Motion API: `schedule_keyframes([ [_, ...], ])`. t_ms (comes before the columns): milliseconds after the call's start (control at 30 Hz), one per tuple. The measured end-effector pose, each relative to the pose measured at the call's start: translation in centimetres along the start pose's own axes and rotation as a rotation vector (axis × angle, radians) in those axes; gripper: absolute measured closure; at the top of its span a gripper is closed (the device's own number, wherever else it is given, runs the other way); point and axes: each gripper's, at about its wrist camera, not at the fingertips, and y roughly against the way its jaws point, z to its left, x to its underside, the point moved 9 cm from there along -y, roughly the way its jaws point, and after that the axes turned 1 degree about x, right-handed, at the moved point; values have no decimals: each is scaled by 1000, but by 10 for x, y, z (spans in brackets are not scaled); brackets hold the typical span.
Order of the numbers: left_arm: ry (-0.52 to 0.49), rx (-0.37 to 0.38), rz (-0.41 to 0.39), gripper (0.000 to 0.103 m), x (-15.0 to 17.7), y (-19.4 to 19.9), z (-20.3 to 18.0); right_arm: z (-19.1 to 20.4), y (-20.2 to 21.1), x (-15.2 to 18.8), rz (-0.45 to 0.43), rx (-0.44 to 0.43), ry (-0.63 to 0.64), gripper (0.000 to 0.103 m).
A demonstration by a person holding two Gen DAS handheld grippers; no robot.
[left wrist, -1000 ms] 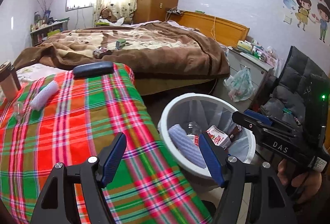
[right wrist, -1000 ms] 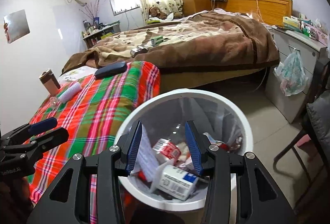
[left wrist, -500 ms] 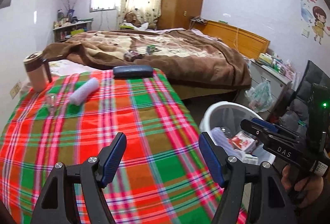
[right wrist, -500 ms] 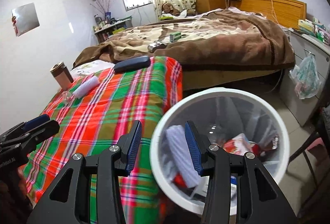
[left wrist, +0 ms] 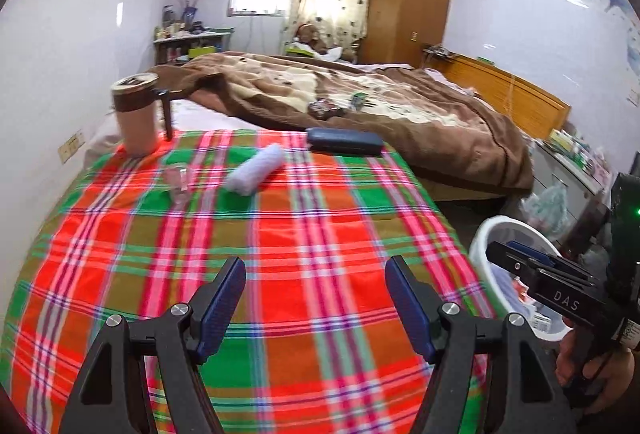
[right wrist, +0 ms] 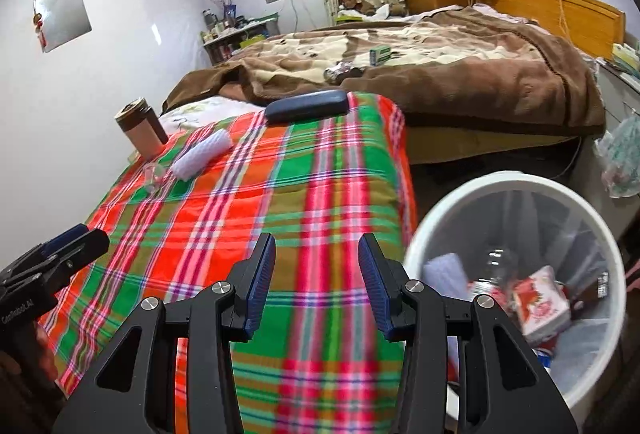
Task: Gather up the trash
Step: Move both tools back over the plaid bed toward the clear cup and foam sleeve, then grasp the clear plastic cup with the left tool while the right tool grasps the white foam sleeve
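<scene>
A white waste bin (right wrist: 520, 190) stands on the floor right of the plaid-covered table (left wrist: 280, 242); inside lie a white foam sleeve, a clear bottle and a red-and-white carton (right wrist: 540, 298). On the far part of the table rest a white foam roll (left wrist: 256, 170), a small clear glass (left wrist: 178, 182), a dark blue case (left wrist: 344, 141) and a brown tumbler (left wrist: 136, 114). My left gripper (left wrist: 316, 306) hangs open over the near cloth, nothing between its fingers. Open and empty too, my right gripper (right wrist: 316, 282) is over the table's right edge, beside the bin.
A bed with a brown blanket (left wrist: 380, 102) lies behind the table, with a small green box (right wrist: 380, 54) and a crumpled dark wrapper (right wrist: 340, 72) on it. A plastic bag (right wrist: 620, 162) hangs at the cabinet on the right. A hand (left wrist: 580, 366) holds the right gripper.
Both grippers have swung left, from over the bin to over the plaid table. The bin has slid toward the right edge of each view. Neither gripper's opening has changed.
</scene>
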Motion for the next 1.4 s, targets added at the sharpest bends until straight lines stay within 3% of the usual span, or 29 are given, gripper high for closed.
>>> schedule_keyframes([
  [533, 145, -138, 5, 31, -18, -22, 121, 52, -43, -22, 41, -26, 63, 58],
  [1133, 176, -147, 98, 31, -50, -124, 174, 95, -111, -46, 104, -38, 90, 58],
  [1400, 204, -115, 137, 48, -51, -153, 186, 116, -140, -61, 125, -71, 60, 58],
])
